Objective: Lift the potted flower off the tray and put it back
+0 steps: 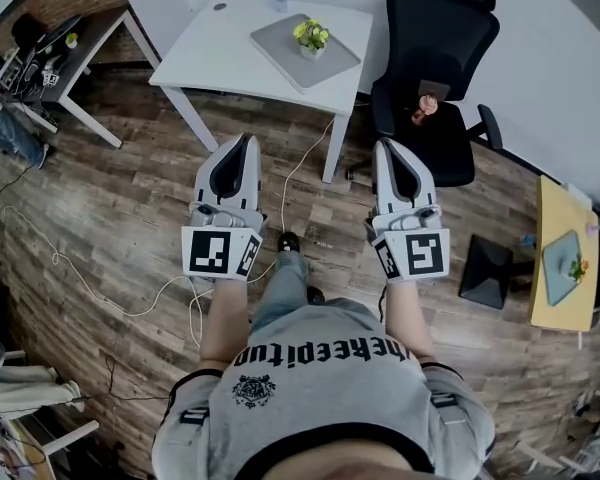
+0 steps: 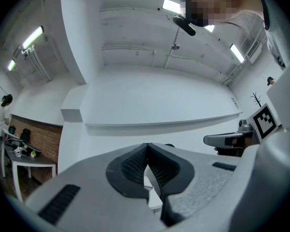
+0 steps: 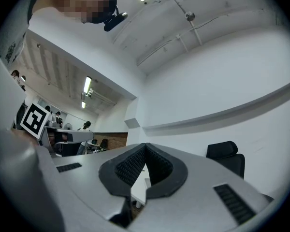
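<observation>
We see a wood floor (image 1: 130,198) under the person, a white table (image 1: 220,58) ahead and a black office chair (image 1: 435,58) just right of the table. The left gripper (image 1: 248,140) and right gripper (image 1: 382,144) are held side by side over the floor, both pointing toward the table and well short of it. In the left gripper view the jaws are pressed together with nothing between them. The right gripper view shows the same: together, empty. A grey tray (image 1: 280,53) lies on the table's right part. The potted flower (image 1: 312,38) stands upright on the tray, with yellow blooms and a pale pot. We place it ahead of both grippers, roughly between their lines, well apart from either.
</observation>
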`<action>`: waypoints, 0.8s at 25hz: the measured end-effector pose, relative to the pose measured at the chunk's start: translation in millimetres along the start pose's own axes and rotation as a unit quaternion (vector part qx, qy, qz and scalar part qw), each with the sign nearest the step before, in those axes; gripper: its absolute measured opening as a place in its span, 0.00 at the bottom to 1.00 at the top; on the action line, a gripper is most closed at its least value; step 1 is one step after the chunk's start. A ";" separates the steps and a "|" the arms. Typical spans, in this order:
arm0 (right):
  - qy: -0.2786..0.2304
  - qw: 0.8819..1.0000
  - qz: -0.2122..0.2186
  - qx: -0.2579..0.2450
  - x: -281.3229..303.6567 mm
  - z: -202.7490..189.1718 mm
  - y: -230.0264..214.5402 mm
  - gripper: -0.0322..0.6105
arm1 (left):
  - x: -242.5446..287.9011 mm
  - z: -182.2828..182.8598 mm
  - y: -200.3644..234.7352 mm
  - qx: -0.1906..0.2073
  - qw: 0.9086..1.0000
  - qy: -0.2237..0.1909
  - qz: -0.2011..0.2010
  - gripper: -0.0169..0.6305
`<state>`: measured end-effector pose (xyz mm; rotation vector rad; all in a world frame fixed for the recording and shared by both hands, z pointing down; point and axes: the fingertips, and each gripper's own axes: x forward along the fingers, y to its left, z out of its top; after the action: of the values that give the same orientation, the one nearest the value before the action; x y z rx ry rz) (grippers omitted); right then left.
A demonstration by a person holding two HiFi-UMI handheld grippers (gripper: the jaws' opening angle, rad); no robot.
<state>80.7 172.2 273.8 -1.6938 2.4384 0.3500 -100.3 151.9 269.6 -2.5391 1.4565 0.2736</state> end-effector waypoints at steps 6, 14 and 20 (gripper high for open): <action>-0.001 1.000 -0.016 -0.009 41.2 -14.2 -23.9 0.05 | 48.2 -16.6 22.9 -0.005 1.000 -0.009 -0.010 0.03; -0.004 0.999 -0.031 -0.018 128.5 -30.2 -55.9 0.05 | 132.7 -35.1 73.6 -0.011 0.999 -0.017 -0.025 0.03; -0.003 0.999 -0.040 -0.021 195.2 -43.5 -70.7 0.05 | 189.9 -47.5 116.8 -0.012 0.999 -0.016 -0.035 0.03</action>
<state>79.0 -39.4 258.3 -1.7985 2.3672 0.3990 -104.2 -75.6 256.7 -2.5853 1.3582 0.3213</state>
